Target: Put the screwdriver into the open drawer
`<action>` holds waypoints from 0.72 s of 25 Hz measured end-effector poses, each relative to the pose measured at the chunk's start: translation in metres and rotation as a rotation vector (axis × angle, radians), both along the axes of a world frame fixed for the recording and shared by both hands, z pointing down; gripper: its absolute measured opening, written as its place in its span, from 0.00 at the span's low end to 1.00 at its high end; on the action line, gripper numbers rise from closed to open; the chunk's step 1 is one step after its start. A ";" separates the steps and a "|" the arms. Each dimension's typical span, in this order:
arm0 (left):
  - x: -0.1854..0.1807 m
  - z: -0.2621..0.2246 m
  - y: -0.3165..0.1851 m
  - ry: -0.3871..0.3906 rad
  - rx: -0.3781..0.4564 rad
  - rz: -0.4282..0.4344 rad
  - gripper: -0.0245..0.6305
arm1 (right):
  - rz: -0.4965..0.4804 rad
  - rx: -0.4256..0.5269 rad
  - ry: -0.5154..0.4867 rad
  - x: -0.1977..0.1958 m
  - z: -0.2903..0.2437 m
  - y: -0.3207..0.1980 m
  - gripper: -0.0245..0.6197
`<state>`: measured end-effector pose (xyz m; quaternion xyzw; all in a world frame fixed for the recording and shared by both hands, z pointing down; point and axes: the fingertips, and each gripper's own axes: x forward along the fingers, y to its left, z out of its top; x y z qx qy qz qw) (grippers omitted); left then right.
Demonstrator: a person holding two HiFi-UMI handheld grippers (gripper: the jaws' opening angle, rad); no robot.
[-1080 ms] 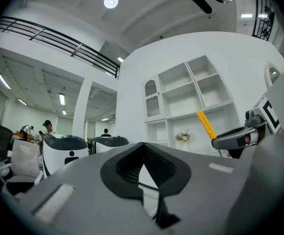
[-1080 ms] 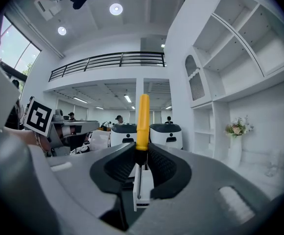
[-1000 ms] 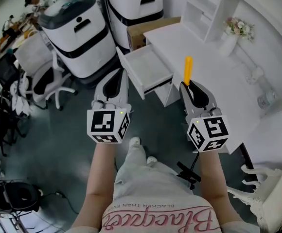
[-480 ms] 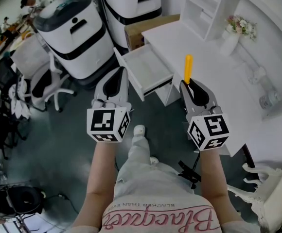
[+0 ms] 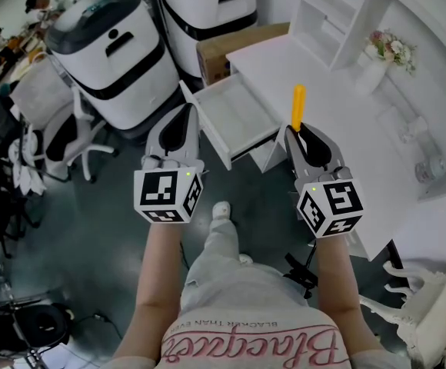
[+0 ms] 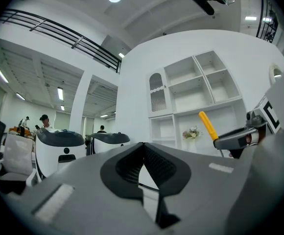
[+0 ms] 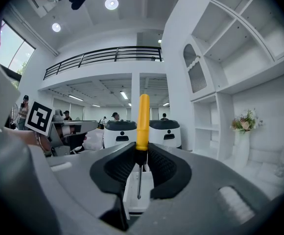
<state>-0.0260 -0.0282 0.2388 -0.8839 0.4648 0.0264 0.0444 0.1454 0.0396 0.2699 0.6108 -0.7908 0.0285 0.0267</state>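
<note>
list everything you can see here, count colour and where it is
screwdriver: 1, yellow handle, upright in the right gripper's fingers
drawer: 1, white, pulled open from the desk, looks empty
desk: 1, white, on the right
shelf unit: 1, white, at the desk's far end
vase of flowers: 1, white vase, on the desk beside the shelf unit
cardboard box: 1, brown, beyond the drawer
machines: 2, white with black bands, far left of the drawer
office chair: 1, white, on the floor at left
left gripper: 1, grey, fingers together, empty, near the drawer
right gripper: 1, grey, shut on the screwdriver
</note>
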 end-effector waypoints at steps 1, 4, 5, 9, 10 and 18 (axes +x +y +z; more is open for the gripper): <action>-0.002 0.000 -0.008 0.003 -0.003 -0.002 0.05 | 0.002 -0.002 0.001 -0.001 0.000 -0.007 0.16; -0.007 0.003 -0.033 0.007 -0.012 -0.008 0.05 | 0.006 -0.013 0.002 -0.002 0.002 -0.030 0.16; -0.008 0.004 -0.041 0.008 -0.015 -0.008 0.05 | 0.008 -0.016 0.002 -0.002 0.003 -0.037 0.16; -0.014 0.005 -0.072 0.020 -0.017 -0.014 0.05 | 0.011 -0.033 0.000 -0.005 0.006 -0.068 0.16; -0.016 0.005 -0.079 0.026 -0.015 -0.016 0.05 | 0.011 -0.038 -0.001 -0.005 0.007 -0.075 0.16; -0.017 0.010 -0.147 0.031 -0.032 -0.011 0.05 | 0.028 -0.064 -0.009 -0.003 0.014 -0.137 0.16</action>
